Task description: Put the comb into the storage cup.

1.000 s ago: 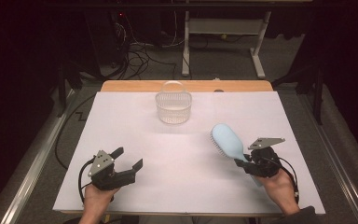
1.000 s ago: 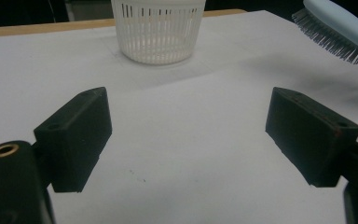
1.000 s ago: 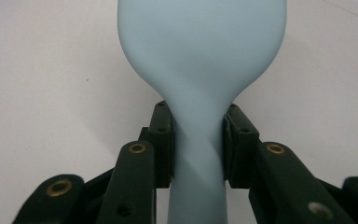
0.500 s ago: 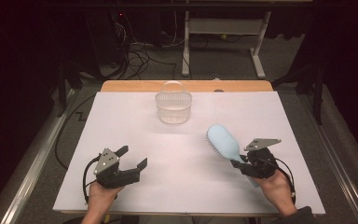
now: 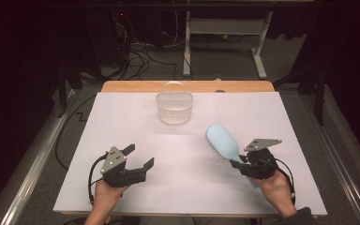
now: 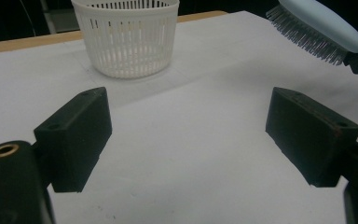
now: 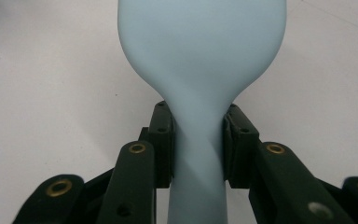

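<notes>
looks like a lab; white-topped table point(image 5: 122, 122), loose cables point(image 5: 136, 56) on floor, metal desk frame point(image 5: 225, 28) behind

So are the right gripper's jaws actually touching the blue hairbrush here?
Touching. In the right gripper view, both pads of the right gripper press against the narrow neck of the hairbrush with no gap either side.
</notes>
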The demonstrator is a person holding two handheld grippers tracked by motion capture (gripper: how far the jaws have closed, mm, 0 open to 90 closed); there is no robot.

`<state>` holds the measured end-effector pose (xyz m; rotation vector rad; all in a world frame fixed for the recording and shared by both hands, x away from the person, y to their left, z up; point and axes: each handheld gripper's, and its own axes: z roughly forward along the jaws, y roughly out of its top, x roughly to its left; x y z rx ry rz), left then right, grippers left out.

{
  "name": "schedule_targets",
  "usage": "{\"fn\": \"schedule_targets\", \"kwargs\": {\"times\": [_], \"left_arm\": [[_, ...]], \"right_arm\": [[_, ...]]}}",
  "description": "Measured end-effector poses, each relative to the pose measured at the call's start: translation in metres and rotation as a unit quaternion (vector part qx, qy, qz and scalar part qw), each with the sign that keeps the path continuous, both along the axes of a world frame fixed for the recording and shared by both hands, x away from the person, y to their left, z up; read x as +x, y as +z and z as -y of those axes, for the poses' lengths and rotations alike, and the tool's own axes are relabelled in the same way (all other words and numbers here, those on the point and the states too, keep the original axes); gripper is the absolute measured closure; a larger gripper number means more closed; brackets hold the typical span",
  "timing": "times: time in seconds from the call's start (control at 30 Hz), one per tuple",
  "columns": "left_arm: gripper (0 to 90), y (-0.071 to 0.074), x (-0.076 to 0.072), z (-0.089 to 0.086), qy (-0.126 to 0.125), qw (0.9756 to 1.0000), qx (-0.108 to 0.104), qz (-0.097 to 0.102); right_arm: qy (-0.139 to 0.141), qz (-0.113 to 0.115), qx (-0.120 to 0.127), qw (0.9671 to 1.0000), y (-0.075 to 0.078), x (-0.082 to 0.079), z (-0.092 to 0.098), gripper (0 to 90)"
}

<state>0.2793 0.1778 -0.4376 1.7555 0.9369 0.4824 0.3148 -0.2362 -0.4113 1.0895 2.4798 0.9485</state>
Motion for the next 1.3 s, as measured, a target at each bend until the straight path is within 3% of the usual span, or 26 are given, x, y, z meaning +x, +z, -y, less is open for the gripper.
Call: {"fn": "schedule_targets", "kwargs": {"times": [1.3], "left_arm": [[13.8, 0.005, 0.017, 0.042, -0.06, 0.9981, 0.013, -0.008]], "right_arm": [[0.031, 0.008, 0.003, 0.9995, 0.003, -0.006, -0.023, 70.1]]}}
